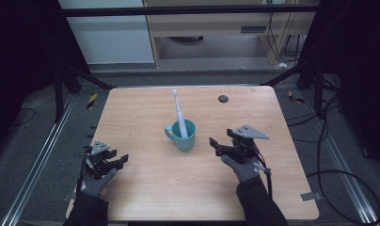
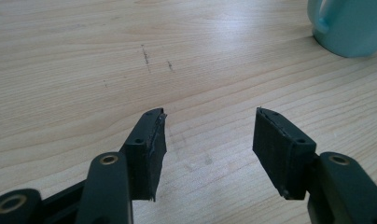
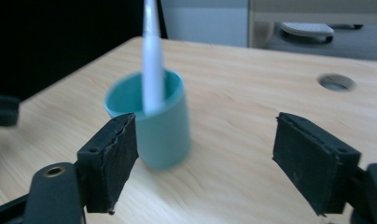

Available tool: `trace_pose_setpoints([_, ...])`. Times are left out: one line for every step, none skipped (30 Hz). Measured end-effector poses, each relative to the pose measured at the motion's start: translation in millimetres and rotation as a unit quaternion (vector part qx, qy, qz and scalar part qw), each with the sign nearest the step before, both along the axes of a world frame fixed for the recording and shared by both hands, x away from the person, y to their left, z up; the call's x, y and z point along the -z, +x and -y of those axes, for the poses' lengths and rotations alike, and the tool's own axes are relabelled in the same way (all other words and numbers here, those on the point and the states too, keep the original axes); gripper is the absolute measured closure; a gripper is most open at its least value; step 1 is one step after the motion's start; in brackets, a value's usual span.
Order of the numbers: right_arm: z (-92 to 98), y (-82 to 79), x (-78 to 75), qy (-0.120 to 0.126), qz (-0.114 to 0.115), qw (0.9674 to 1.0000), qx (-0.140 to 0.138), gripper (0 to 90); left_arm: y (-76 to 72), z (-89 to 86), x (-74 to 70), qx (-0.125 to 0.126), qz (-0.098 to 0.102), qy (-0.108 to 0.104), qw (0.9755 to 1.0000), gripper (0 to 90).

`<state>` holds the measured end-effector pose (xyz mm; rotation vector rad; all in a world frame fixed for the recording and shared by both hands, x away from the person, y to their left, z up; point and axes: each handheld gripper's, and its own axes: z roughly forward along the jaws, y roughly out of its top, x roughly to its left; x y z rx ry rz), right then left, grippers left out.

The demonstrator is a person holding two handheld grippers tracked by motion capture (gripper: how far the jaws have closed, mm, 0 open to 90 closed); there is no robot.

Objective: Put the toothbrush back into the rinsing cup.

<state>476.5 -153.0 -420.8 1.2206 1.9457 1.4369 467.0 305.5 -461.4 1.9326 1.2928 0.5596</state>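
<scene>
High view: teal mug (image 1: 183, 135) sits near the middle of the light wood table (image 1: 146, 188), handle toward the left, white toothbrush (image 1: 178, 113) standing in it and leaning away toward the far edge. Round cable hole (image 1: 222, 98) in the table near the far right. Beyond the table: grey floor, metal frame rails, loose cables (image 1: 348, 179) on the right, a pale cabinet at the back.

Right hand-held gripper (image 1: 215, 143) is just beside the mug on its right, jaws wide apart, nothing between them, held by a gloved hand (image 1: 244, 168). Left hand-held gripper (image 1: 117, 162) is well apart from the mug, near the front left of the table, jaws also spread and empty.

Right gripper view adds a side look: mug (image 3: 154, 121) sits ahead of the left jaw, not between the jaws, toothbrush (image 3: 153, 60) blurred, cable hole (image 3: 336, 82) at upper right. Gripper (image 3: 205, 154) gap is wide.

Left gripper view: bare table grain with a few dark scuff marks (image 2: 147, 55), a detail too small to read from above. Mug (image 2: 350, 25) cut off at the upper right corner, handle facing in, well clear of the gripper (image 2: 209, 140).
</scene>
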Motion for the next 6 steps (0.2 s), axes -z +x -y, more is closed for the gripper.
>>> trace_pose_setpoints([9.3, -4.1, 4.0, -0.001, -0.003, 1.0000, 0.003, 19.3, 0.3, 0.1, 0.6, -0.001, 0.000, 0.000, 1.0000, 43.2])
trace_pose_setpoints([17.9, -8.3, 8.3, -0.004, -0.006, 0.9999, 0.007, 19.1, 0.4, 0.2, 1.1, -0.001, -0.002, 0.001, 1.0000, 42.9])
trace_pose_setpoints([26.1, -12.3, 13.0, -0.007, -0.010, 0.9999, 0.011, 19.1, 0.4, 0.3, 1.5, -0.001, -0.001, 0.001, 1.0000, 42.5])
trace_pose_setpoints([35.4, -16.5, 19.2, -0.008, -0.014, 0.9997, 0.017, 18.9, 0.4, 0.4, 1.7, -0.001, -0.001, 0.002, 1.0000, 41.8])
trace_pose_setpoints([40.4, -18.7, 22.6, -0.007, -0.018, 0.9996, 0.021, 19.1, 0.6, 0.4, 1.8, -0.001, -0.001, 0.002, 1.0000, 41.2])
trace_pose_setpoints([46.6, -20.6, 27.0, -0.010, -0.023, 0.9993, 0.027, 19.1, 0.6, 0.4, 1.8, -0.001, -0.001, 0.002, 1.0000, 40.4])
